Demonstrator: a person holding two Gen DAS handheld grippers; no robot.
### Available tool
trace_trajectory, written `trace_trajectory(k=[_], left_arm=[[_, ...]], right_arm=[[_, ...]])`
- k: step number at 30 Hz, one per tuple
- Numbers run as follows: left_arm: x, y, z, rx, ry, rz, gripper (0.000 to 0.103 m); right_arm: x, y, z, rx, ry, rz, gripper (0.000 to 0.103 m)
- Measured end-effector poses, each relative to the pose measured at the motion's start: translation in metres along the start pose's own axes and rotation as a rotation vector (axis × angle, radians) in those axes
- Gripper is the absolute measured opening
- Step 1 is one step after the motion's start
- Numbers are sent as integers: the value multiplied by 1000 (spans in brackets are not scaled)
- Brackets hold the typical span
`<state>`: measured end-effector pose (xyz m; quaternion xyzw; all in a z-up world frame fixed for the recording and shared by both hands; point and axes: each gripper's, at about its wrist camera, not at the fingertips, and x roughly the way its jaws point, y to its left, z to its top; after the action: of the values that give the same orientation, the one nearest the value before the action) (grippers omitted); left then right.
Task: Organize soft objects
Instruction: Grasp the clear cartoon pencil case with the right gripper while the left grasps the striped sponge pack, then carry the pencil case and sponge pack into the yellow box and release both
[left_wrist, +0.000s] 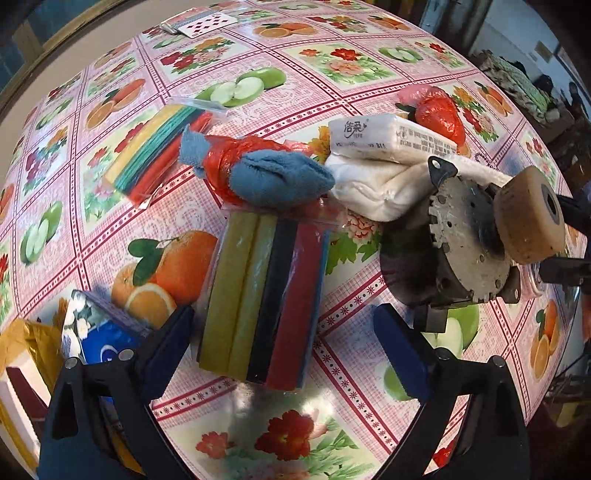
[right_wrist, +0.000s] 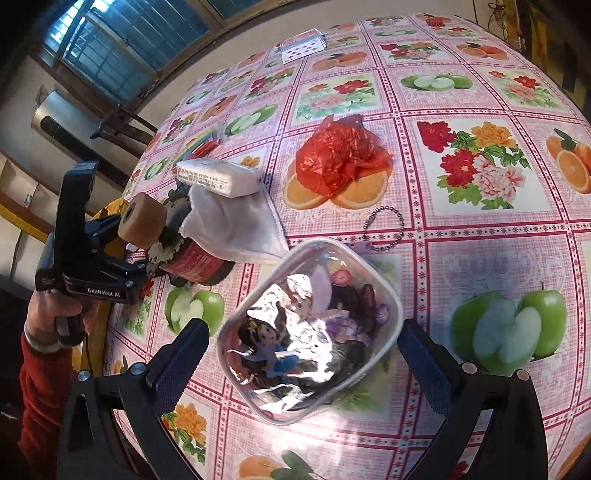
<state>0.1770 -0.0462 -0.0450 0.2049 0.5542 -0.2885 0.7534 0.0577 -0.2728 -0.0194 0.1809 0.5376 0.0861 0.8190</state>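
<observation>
In the left wrist view, a clear pack of coloured sponge strips (left_wrist: 262, 295) lies on the table. My left gripper (left_wrist: 284, 347) is open, its blue pads on either side of the pack's near end. Behind the pack lies a blue towel (left_wrist: 280, 177) wrapped in red plastic. Further right are a white tissue pack (left_wrist: 388, 134) and a white cloth (left_wrist: 369, 188). In the right wrist view, my right gripper (right_wrist: 303, 358) is open around a clear pouch with cartoon dolls (right_wrist: 310, 325). Neither gripper holds anything.
A metal motor (left_wrist: 461, 243) with a tan wheel (left_wrist: 528, 218) stands at the right. A crumpled red bag (right_wrist: 340, 158), a ball chain (right_wrist: 384, 229), a second strip pack (left_wrist: 159, 147), playing cards (left_wrist: 207, 22) and a blue floral tissue pack (left_wrist: 96, 332) lie around. A red-sleeved hand (right_wrist: 55, 317) is beyond the table's left edge.
</observation>
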Motion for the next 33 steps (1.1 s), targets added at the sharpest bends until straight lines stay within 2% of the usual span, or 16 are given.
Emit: trace_trajectory(k=[4,8,10,14,17,19,22,24,28,30,31,32,33], left_arm=[[-4,-1,-8,-74,-26,-3,93],[-12,9,-13,-166,-38,-22,81],[-13,10,-16,-168,-31,-15,77],[-18,3,-25,-174,-32,5,77],[-16,10,-18,-210,-42,-2,77],[-15,16,-13,-256,-44,7,77],[-12,17,-8,-268,-40,45,77],[-10,13,-6,-254,-36,88,78],[-9,13,-4,-255,-34,92,77],[-10,13,-4,-245,-35,86,70],[-11,12,-4,-240,-36,83,66],[-13,10,-4,-238,-38,83,55],[-14,10,-5,-237,-41,83,50]], right_arm=[[13,15,8,-18,-5,-91,103],[26,32,12,-147,26,-126,103],[30,39,9,-234,64,-182,103],[30,35,1,-303,83,-269,101],[20,23,-2,-250,42,-216,103],[12,13,-3,-190,9,-221,103],[7,1,-4,-93,-6,-223,103],[5,-2,-2,-23,-18,-186,103],[15,12,1,-55,8,-270,103],[19,16,2,-102,22,-285,103],[19,17,2,-114,11,-252,101],[17,15,2,-111,-5,-243,100],[17,12,3,-113,-14,-269,95]])
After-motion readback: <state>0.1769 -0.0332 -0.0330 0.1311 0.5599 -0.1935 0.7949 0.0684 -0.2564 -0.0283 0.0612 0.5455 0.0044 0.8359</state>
